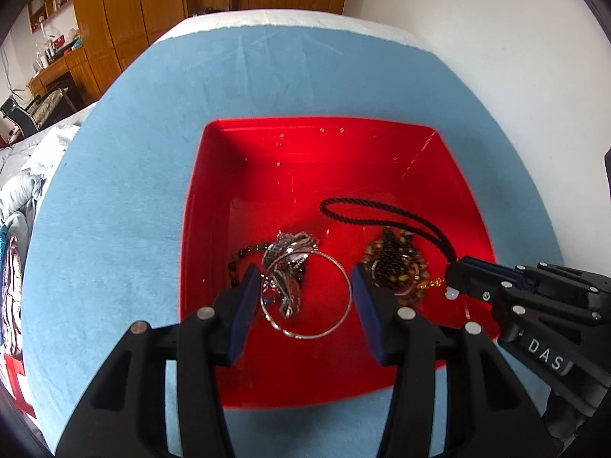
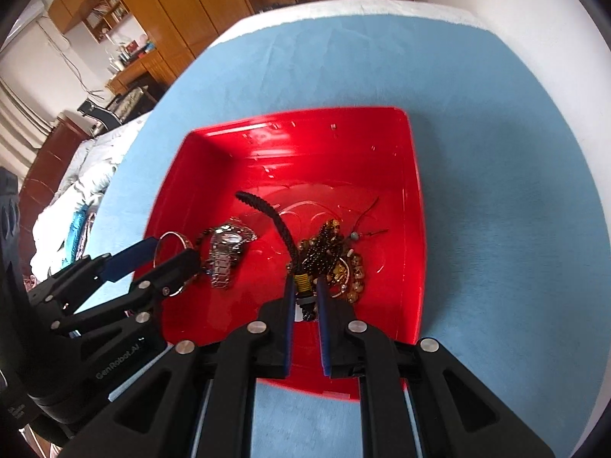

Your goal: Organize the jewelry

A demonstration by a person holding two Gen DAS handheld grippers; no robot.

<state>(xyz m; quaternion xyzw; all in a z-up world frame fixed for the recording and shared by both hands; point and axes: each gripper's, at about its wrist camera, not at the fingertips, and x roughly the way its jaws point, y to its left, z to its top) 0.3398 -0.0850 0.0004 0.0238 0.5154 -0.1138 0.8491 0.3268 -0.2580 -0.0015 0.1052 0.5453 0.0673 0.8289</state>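
A red plastic bin (image 1: pixel 214 198) sits on a blue cloth; it also shows in the right wrist view (image 2: pixel 414 198). Inside lie a silver watch (image 2: pixel 227 252), a thin silver bangle (image 1: pixel 340 316), dark beads (image 1: pixel 235 263) and a pile of brown and black bead bracelets (image 1: pixel 397 263). My left gripper (image 1: pixel 301 286) is open over the bangle and watch. My right gripper (image 2: pixel 305 286) is shut on the gold-wrapped end (image 2: pixel 303 284) of a black braided cord pendant (image 1: pixel 366 210), low inside the bin beside the bead pile (image 2: pixel 336 255).
The blue cloth (image 1: pixel 126 191) covers a white-edged table. A white wall (image 1: pixel 496 38) is at the right. Wooden cabinets (image 1: pixel 126 11) and a desk stand behind on the left. Bedding (image 1: pixel 23 191) lies beyond the left table edge.
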